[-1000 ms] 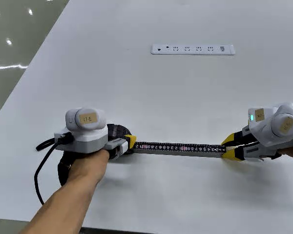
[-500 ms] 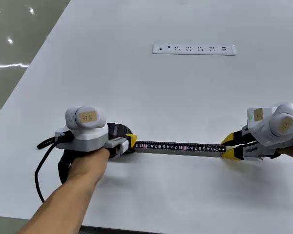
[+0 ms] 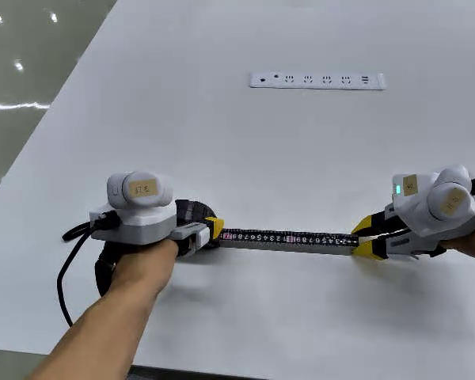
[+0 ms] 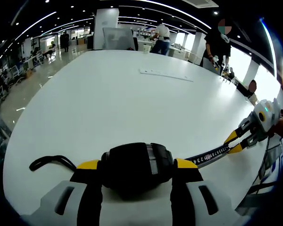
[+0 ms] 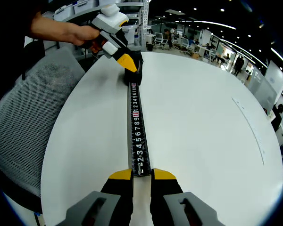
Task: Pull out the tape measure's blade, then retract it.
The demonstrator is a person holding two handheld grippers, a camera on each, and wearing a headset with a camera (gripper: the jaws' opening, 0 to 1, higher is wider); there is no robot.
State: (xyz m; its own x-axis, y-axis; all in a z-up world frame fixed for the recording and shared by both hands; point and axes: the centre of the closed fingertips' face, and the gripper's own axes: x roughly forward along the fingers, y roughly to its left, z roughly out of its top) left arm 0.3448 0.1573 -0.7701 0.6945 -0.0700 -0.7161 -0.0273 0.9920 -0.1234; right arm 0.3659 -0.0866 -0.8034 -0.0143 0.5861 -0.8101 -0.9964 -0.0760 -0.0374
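Note:
A black tape measure case (image 3: 191, 214) lies on the white table, and my left gripper (image 3: 211, 230) is shut on it; up close the case (image 4: 137, 165) sits between the yellow-tipped jaws. The blade (image 3: 289, 238) runs flat along the table to the right. My right gripper (image 3: 362, 237) is shut on the blade's end. In the right gripper view the numbered blade (image 5: 137, 132) stretches away from my right gripper (image 5: 142, 175) to the case (image 5: 134, 75), where the left gripper (image 5: 126, 61) holds it. The left gripper view shows the blade (image 4: 208, 154) ending at the right gripper (image 4: 236, 142).
A white power strip (image 3: 317, 80) lies far back on the table. A black cable (image 3: 67, 269) hangs by the left hand near the table's front edge. A grey mesh chair (image 5: 33, 122) stands beside the table. People (image 4: 160, 37) stand beyond the far end.
My right gripper has moved a little left toward the case with the blade's end in it, so the exposed blade is slightly shorter. The left gripper and case have stayed put.

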